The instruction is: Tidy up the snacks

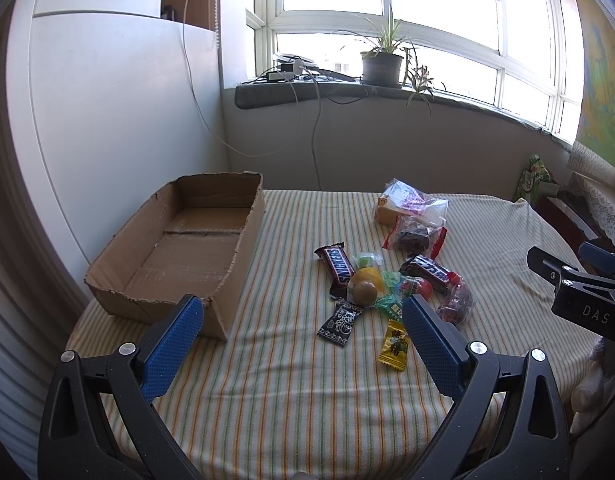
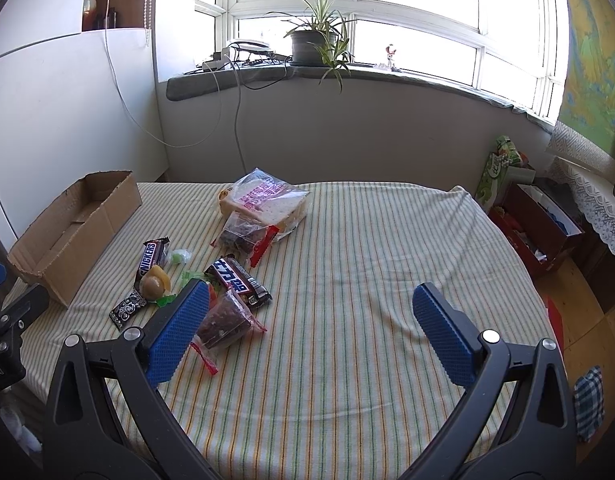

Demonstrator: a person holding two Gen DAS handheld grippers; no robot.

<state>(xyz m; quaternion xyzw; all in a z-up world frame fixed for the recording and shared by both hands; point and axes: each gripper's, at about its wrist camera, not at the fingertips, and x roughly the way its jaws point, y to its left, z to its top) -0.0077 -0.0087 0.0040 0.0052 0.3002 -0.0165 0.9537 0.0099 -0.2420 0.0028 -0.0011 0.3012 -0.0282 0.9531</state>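
Note:
An empty cardboard box (image 1: 179, 248) (image 2: 73, 236) sits at the table's left. A pile of snacks lies right of it: two Snickers bars (image 1: 336, 267) (image 2: 240, 282), a round jelly cup (image 1: 365, 289) (image 2: 153, 284), a black candy (image 1: 340, 322), a yellow candy (image 1: 394, 345), a bagged bread (image 1: 407, 204) (image 2: 267, 200) and a dark bagged snack (image 2: 223, 320). My left gripper (image 1: 303, 312) hovers open in front of the pile, holding nothing. My right gripper (image 2: 311, 300) is open over bare cloth, its left finger just beside the dark bagged snack.
The round table carries a striped cloth (image 2: 367, 260). A white wall panel (image 1: 107, 120) stands behind the box. A windowsill with a potted plant (image 2: 313, 44) and cables runs along the back. Red boxes (image 2: 535, 232) sit on the floor at right.

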